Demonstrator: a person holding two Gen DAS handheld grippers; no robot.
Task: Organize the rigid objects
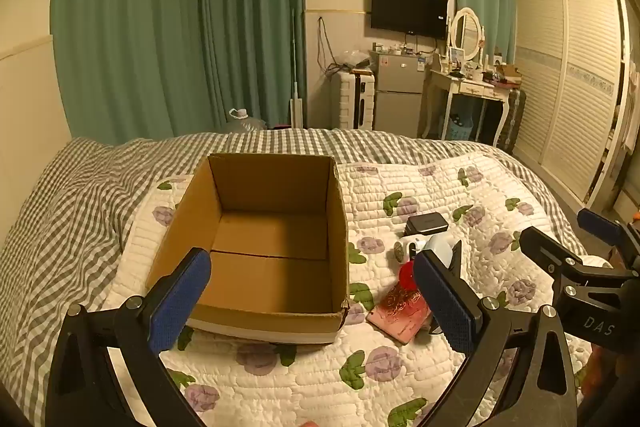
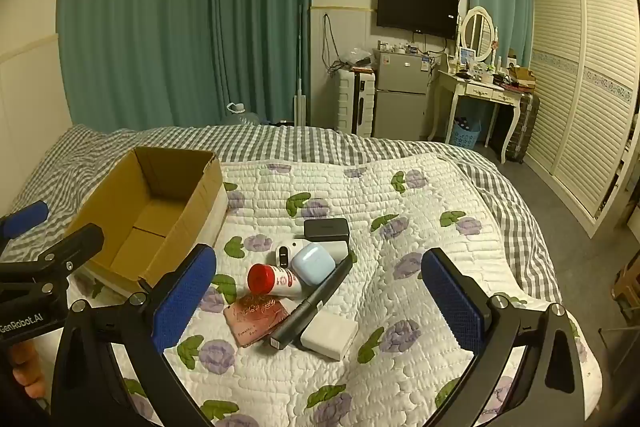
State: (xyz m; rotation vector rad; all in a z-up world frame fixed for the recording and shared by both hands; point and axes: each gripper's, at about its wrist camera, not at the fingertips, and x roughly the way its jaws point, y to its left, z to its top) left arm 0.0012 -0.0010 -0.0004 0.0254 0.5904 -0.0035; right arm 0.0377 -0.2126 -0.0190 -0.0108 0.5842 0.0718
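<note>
Open cardboard box (image 1: 272, 247) on the quilt (image 2: 400, 227), nothing visible inside

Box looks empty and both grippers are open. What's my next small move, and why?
Probably ease the right gripper down and forward onto the red-capped bottle. It lies on top of the pile, beside the blue case, nearest the empty box, and the open fingers already frame it. Nothing is held yet.

Both wrist cameras look forward and downward across the bed (image 1: 460, 187) toward the far wall, the left one close over the cardboard box (image 1: 276, 239), the right nearer the small items, each sharing both
</note>
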